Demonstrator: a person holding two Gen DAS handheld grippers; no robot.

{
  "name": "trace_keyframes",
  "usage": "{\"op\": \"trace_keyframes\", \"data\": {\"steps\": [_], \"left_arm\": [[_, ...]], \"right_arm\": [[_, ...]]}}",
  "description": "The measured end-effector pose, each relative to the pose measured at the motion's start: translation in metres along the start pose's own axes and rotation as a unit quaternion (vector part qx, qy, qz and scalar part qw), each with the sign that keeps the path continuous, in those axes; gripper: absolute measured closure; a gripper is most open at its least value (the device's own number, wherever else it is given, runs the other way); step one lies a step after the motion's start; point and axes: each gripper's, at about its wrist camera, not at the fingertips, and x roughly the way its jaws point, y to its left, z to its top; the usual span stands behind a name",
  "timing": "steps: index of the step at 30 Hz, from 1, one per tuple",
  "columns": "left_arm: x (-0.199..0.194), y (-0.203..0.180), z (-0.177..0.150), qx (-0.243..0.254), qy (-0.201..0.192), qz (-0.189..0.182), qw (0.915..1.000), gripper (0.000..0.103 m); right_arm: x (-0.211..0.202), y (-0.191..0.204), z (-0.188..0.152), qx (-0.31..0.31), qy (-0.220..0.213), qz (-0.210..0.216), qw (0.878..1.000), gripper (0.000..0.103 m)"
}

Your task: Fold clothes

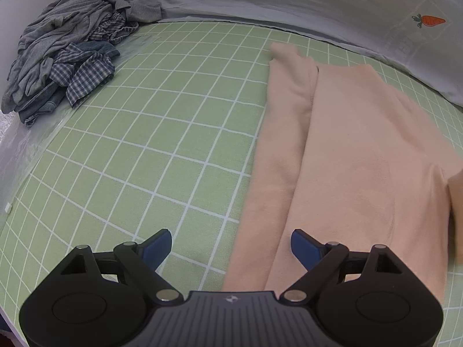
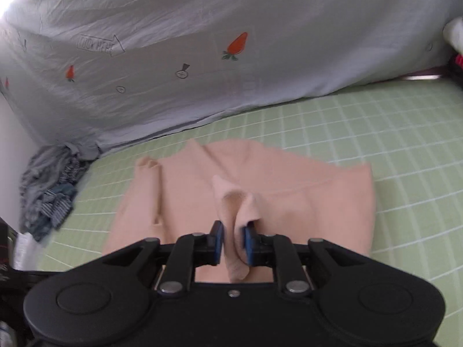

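Our right gripper (image 2: 233, 241) is clamped on a bunched part of the peach top (image 2: 202, 190), most likely a sleeve end, which rises between the 2 pads. The rest of the top lies spread on the green sheet (image 2: 376, 133) directly ahead of this gripper.

Our left gripper (image 1: 230, 248) stands wide and holds nothing. It hovers with the top's edge below its right finger (image 1: 303, 248), and 1 sleeve (image 1: 286, 92) lies folded lengthwise along the body ahead.

The clothes pile (image 1: 63, 55) sits far ahead to the left, well apart from the top.

Risks, as we judge them:
1. The pinch holds a thick roll; it may slip out if we pull fast.
2. With nothing pinning the body, dragging may shift it or undo the folded sleeve.
3. Motion blur suggests speed, so the fold may land crooked.
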Motion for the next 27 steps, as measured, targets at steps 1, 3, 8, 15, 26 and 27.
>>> {"op": "trace_keyframes", "data": {"steps": [1, 3, 8, 15, 26, 27], "left_arm": [[-0.002, -0.001, 0.0, 0.002, -0.004, 0.0, 1.0, 0.013], [-0.005, -0.005, 0.002, 0.004, -0.007, -0.003, 1.0, 0.012], [-0.009, -0.029, 0.003, 0.029, -0.012, -0.015, 0.9994, 0.012], [-0.021, -0.072, 0.004, 0.06, -0.018, -0.059, 0.9963, 0.012], [-0.021, -0.134, -0.007, 0.148, -0.002, -0.132, 0.9802, 0.048], [-0.019, -0.137, -0.009, 0.151, 0.004, -0.136, 0.979, 0.055]], "right_arm": [[-0.001, -0.002, -0.001, 0.01, 0.0, -0.011, 1.0, 0.031], [-0.003, -0.006, -0.003, 0.021, 0.0, -0.043, 0.999, 0.022], [-0.019, -0.034, -0.016, 0.01, -0.001, -0.171, 0.985, 0.011], [-0.046, -0.08, -0.038, 0.006, 0.003, -0.324, 0.946, 0.003], [-0.041, -0.098, -0.041, 0.018, 0.018, -0.353, 0.935, 0.003], [-0.04, -0.098, -0.041, 0.017, 0.02, -0.351, 0.936, 0.003]]}}
